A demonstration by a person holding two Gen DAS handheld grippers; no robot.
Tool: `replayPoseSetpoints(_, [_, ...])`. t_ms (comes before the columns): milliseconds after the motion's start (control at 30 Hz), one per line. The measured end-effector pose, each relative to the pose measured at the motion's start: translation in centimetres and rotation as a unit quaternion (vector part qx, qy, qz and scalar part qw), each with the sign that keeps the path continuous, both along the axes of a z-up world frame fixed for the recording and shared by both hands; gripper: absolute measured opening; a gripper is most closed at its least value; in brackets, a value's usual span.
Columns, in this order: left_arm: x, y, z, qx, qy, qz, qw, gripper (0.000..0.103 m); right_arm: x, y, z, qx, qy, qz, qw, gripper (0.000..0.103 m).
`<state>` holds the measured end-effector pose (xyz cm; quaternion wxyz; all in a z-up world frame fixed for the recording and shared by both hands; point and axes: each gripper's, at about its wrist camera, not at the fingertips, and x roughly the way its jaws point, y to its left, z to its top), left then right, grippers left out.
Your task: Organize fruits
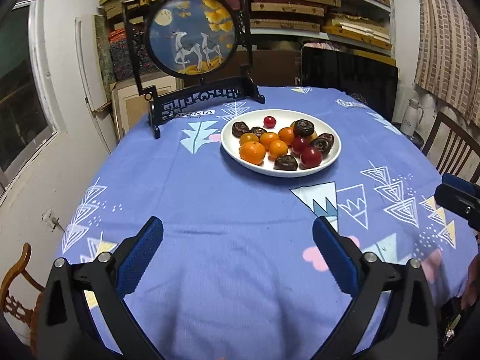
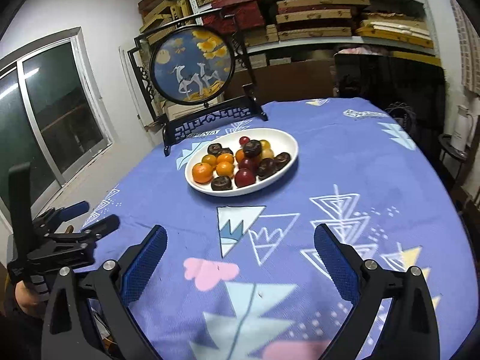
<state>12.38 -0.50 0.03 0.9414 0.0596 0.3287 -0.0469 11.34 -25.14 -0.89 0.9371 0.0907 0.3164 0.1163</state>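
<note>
Left gripper [image 1: 237, 240] gaping wide over bare table [image 1: 210, 204], holding nothing. Mid-table, fruits [image 1: 282, 145] heaped on one plate [image 1: 333, 157], kinds mixed: either gathered already, or awaiting sorting. Right gripper [image 2: 240, 244] equally wide, empty. Dark brown pieces hard to identify.

Home storage room: shelves [image 1: 318, 15] stacked with boxes, clothed table [image 1: 240, 210], wooden chair [image 1: 453, 147]
</note>
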Motion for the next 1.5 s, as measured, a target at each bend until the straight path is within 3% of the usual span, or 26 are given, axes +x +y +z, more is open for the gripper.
replayPoseSetpoints(467, [-3.9,0.2,2.1,0.002,-0.034,0.003,0.9994,0.098,-4.3,-1.3,1.4,-0.008,-0.025,-0.017,1.0,0.099])
replayPoseSetpoints(1100, [-4.3,0.4,2.2,0.006,-0.054,0.017,0.9984,0.098,-4.7,-1.4,1.0,-0.009,-0.02,-0.02,1.0,0.099])
replayPoseSetpoints(1500, [-4.3,0.6,2.1,0.006,-0.044,0.019,0.9988,0.098,-4.9,-1.4,0.9,-0.007,-0.018,-0.021,1.0,0.099])
